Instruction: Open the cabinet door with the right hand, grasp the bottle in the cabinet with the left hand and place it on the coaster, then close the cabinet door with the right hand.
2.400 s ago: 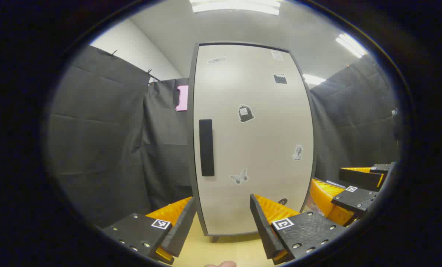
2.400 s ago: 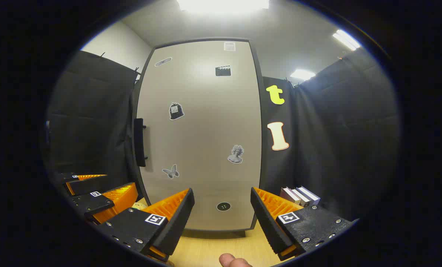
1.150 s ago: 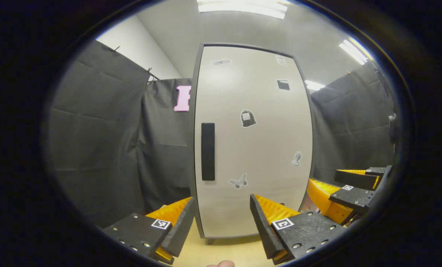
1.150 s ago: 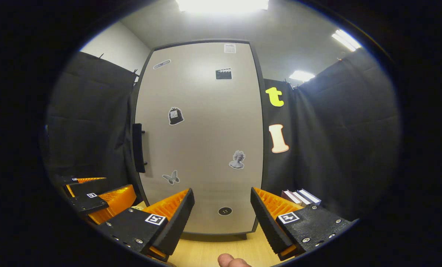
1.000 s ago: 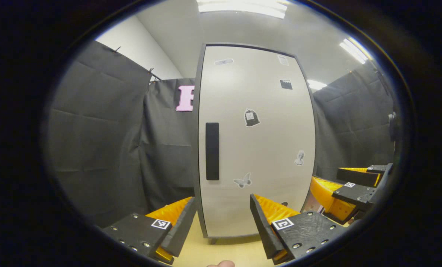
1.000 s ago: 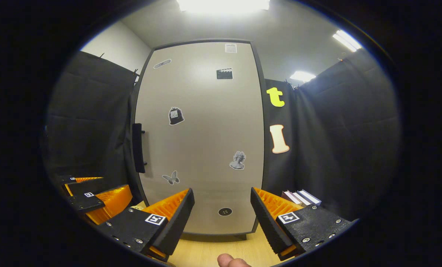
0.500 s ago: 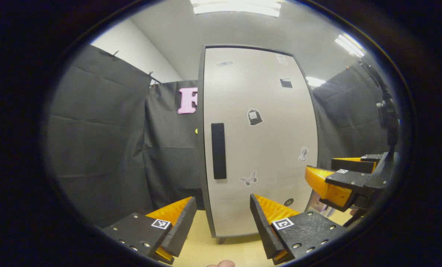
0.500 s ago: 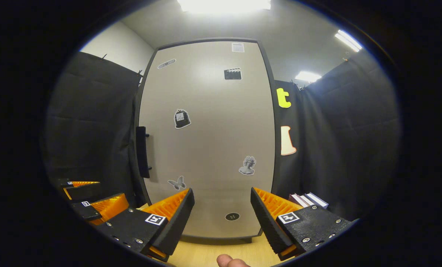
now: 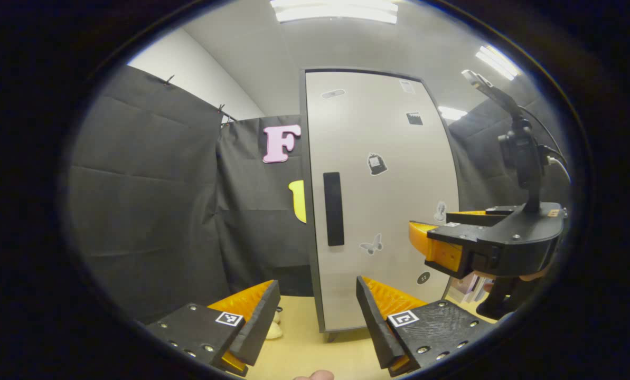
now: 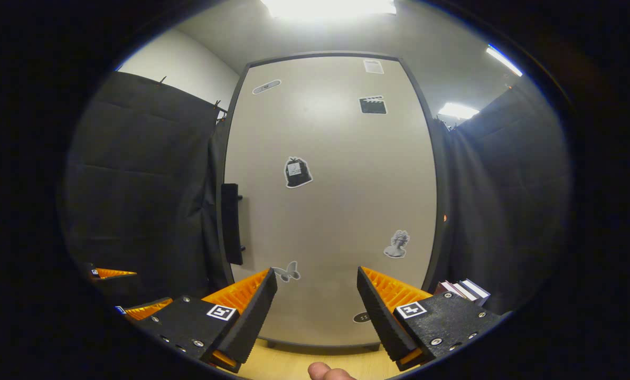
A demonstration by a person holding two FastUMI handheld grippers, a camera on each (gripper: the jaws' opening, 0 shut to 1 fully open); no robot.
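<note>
A: So, what does the cabinet (image 9: 383, 200) look like?

B: It is tall and stands straight up on the pale wood bench (image 9: 304, 353). Its door (image 10: 330, 200) is light grey with a dark edge. The door is shut flat, so I cannot see what is inside. The bottle is not in sight with the door shut like that.

A: What is on the door?

B: Small stickers. There is a butterfly (image 10: 286, 272), a little stone head (image 10: 397, 244), a black bag shape (image 10: 297, 172) and a film clapper (image 10: 373, 105). A long black handle (image 9: 334, 209) runs up and down near the door's left edge.

A: Where are the left tongs (image 9: 317, 316)?

B: They are low in the left gripper view, spread wide apart, pinching nothing. They point at the bottom left part of the cabinet, well apart from it.

A: And the right tongs (image 10: 317, 316)?

B: In the right gripper view they are spread wide too, with nothing between them. They point at the lower part of the door. The handle is up and to the left of them. In the left gripper view the right tongs (image 9: 460, 235) are up in the air in front of the right side of the door.

A: Anything else?

B: Some books (image 10: 462, 289) stand just right of the cabinet. Something small and pale (image 9: 274, 328) lies on the bench left of the cabinet, but I cannot tell what it is
</note>
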